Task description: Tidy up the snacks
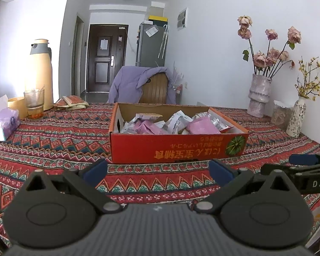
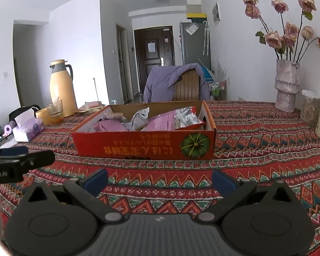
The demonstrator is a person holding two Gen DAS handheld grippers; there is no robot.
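Observation:
A red cardboard box [image 1: 177, 147] stands on the patterned tablecloth, filled with several pink and silver snack packets [image 1: 199, 125]. It also shows in the right wrist view [image 2: 143, 146] with its packets [image 2: 160, 121]. My left gripper [image 1: 159, 170] is open and empty, low over the cloth just in front of the box. My right gripper [image 2: 160, 181] is open and empty, also in front of the box. Each gripper sees the other at its frame edge: the right one [image 1: 305, 166] and the left one [image 2: 17, 162].
A yellow thermos [image 1: 39, 72], a glass [image 1: 34, 103], a tissue pack [image 1: 2, 121] and a few flat packets [image 1: 71, 102] are at the left back. Flower vases [image 1: 259, 93] stand at the right. A chair with a purple coat [image 1: 143, 83] is behind the table.

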